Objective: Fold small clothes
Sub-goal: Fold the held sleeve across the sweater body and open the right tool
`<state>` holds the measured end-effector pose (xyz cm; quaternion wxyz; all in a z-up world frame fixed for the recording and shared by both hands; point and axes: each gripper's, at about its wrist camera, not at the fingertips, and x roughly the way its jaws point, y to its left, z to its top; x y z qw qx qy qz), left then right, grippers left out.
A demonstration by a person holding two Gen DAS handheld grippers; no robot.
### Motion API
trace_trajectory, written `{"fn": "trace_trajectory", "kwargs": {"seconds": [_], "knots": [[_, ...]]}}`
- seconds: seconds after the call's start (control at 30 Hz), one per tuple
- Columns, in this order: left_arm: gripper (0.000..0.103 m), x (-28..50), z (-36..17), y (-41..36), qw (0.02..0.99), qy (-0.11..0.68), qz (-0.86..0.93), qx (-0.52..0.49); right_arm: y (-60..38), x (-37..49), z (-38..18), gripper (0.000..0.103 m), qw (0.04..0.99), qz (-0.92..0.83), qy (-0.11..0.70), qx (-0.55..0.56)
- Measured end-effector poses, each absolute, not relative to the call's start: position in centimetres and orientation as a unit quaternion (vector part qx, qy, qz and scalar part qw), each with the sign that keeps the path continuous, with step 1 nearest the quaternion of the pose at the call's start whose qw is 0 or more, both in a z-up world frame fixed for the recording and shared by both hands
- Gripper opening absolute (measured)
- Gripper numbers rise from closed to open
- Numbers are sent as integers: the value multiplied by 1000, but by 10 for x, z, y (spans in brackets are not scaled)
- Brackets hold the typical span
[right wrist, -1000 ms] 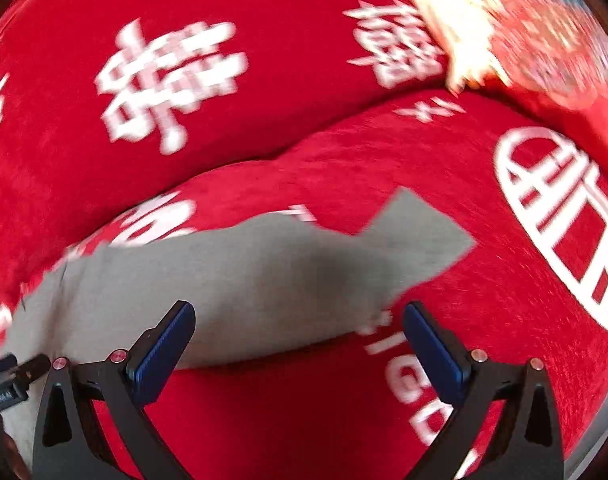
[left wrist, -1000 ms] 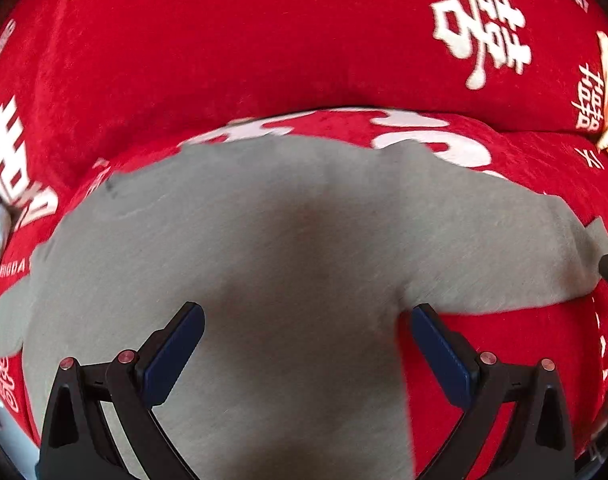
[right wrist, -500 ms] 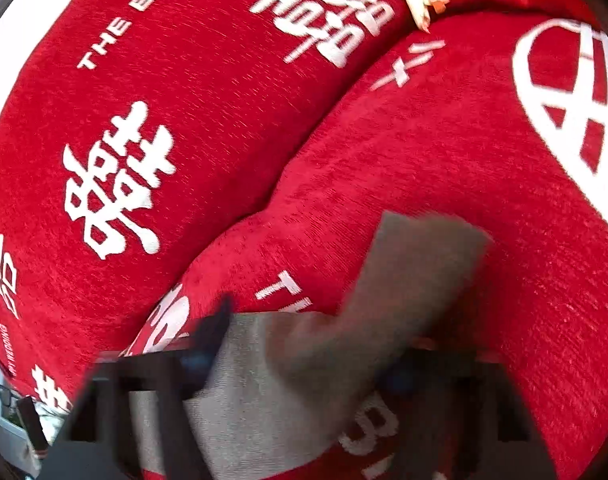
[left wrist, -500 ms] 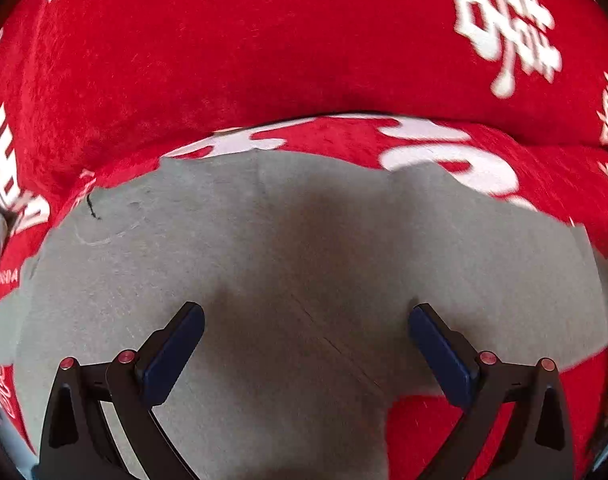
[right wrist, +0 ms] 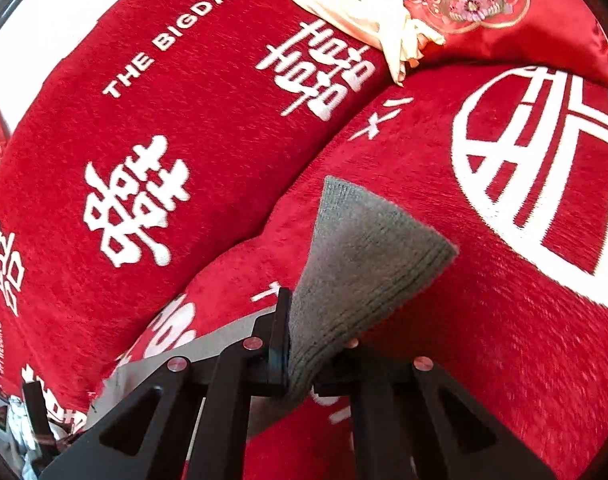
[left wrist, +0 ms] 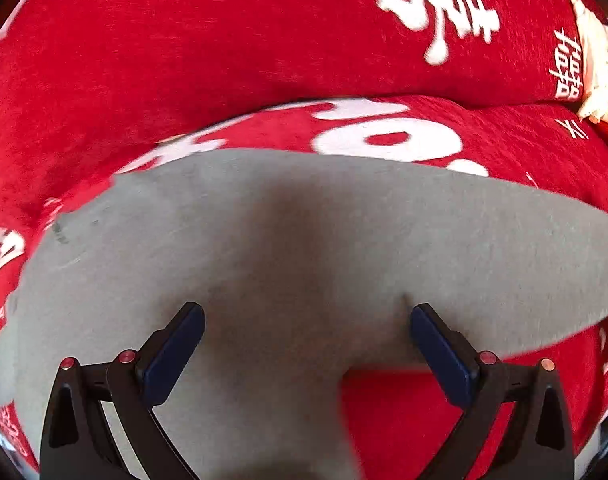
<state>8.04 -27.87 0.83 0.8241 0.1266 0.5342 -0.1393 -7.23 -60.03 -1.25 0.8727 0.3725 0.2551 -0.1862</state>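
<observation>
Grey knit garment [left wrist: 304, 248] flat on red printed sofa cover [left wrist: 184, 60]; right gripper [right wrist: 304, 344] jaws clamp its ribbed cuff [right wrist: 367, 256], left gripper [left wrist: 304, 344] jaws wide, seemingly hovering.

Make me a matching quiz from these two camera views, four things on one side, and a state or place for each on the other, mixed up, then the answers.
Things:
1. left gripper
2. right gripper
3. grey garment
4. cream cloth

States or places:
A. lying on the red cover
B. shut on a ribbed cuff
C. far back, by an embroidered cushion
D. open above grey fabric

Pairs: 1-D, 2-B, 3-A, 4-C
</observation>
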Motion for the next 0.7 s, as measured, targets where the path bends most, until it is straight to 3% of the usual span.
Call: {"fn": "trace_trajectory", "kwargs": {"seconds": [0.33,0.7], "knots": [[103,45,26,-165,831,539,-128,49,-543,-59,38,8,884,-180,273,334],[103,20,34,-58,843,528,-107,-2,-418,-12,92,8,905,-156,279,281]]}}
